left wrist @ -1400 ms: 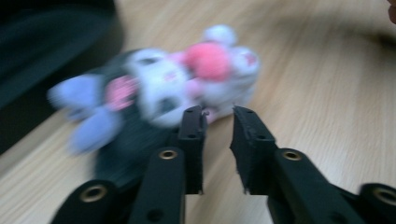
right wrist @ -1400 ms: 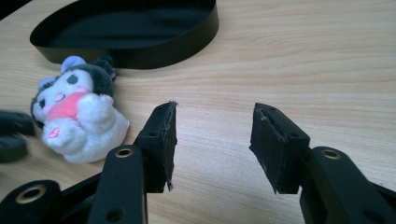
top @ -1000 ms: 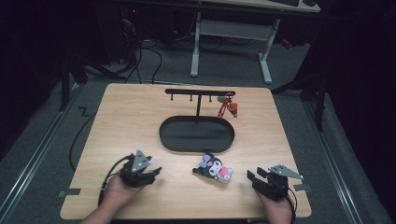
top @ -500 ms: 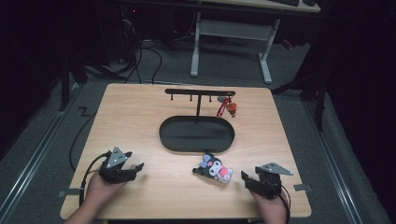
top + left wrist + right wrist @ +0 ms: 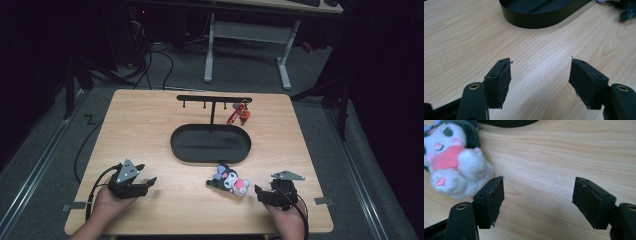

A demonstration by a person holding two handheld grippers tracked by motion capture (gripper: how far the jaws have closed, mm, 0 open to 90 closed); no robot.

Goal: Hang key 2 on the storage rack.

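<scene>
Wooden table (image 5: 150,125) is sitting in a dark room, grey floor around it and a white-legged desk (image 5: 245,35) standing behind. Black oval tray (image 5: 210,145) is lying mid-table, with a black T-shaped hook rack (image 5: 214,99) standing at its far edge; a red keychain (image 5: 238,114) is hanging from the rack's right end.

Plush toy (image 5: 229,180), dark-hooded with a white face and a pink heart, is lying on the table just in front of the tray's near right edge, touching nothing but the wood.

Right gripper (image 5: 264,193) is resting low near the front right edge, pointing left at the plush toy and just beside it. Its jaws have just been opening and are standing wide apart, nothing between them but bare wood. In the right gripper view the toy is sitting beyond and left of the left jaw, close but apart.

Left gripper (image 5: 148,183) is sitting near the front left edge, pointing right, well apart from the toy. Jaws are spread, gripping nothing, bare wood between them, tray wall ahead.
</scene>
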